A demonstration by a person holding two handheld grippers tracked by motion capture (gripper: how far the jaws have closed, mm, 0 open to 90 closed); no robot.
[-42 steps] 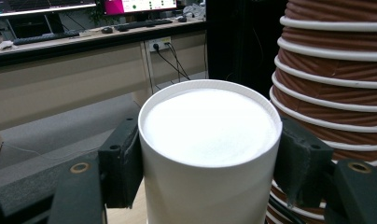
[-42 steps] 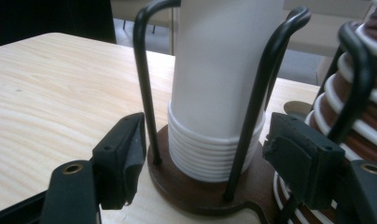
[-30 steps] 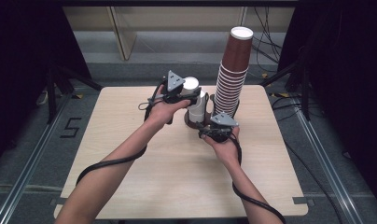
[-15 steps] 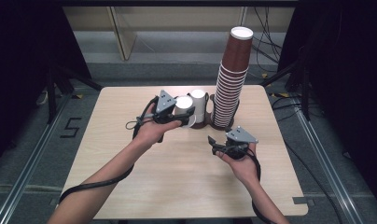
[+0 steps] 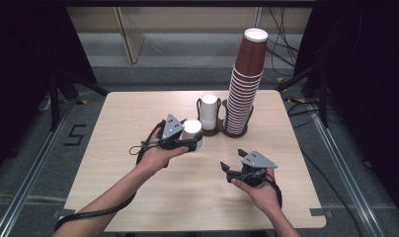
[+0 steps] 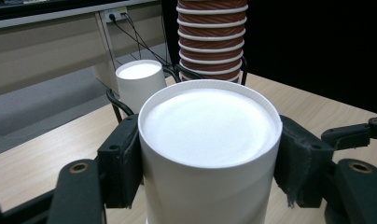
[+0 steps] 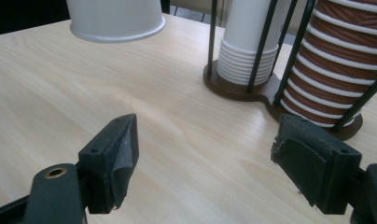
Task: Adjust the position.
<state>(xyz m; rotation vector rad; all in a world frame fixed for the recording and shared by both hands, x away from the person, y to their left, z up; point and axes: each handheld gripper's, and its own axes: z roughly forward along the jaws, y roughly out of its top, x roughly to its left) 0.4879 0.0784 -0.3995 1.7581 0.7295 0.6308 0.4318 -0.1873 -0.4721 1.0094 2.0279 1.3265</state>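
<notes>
At centre frame of the high view, the left claw (image 5: 191, 143) clamps an upturned white cup (image 5: 192, 129) just above the worktop (image 5: 113, 163). The right claw (image 5: 230, 170), lower right, has just been opening, empty.

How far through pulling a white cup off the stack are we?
Done: one upside-down white paper cup is off the short white cup stack in the black wire holder, beside the tall brown paper cup stack. In hand: the left gripper clamps it above the wooden table. The right gripper, just been opening, is empty. Left: setting it down.
</notes>
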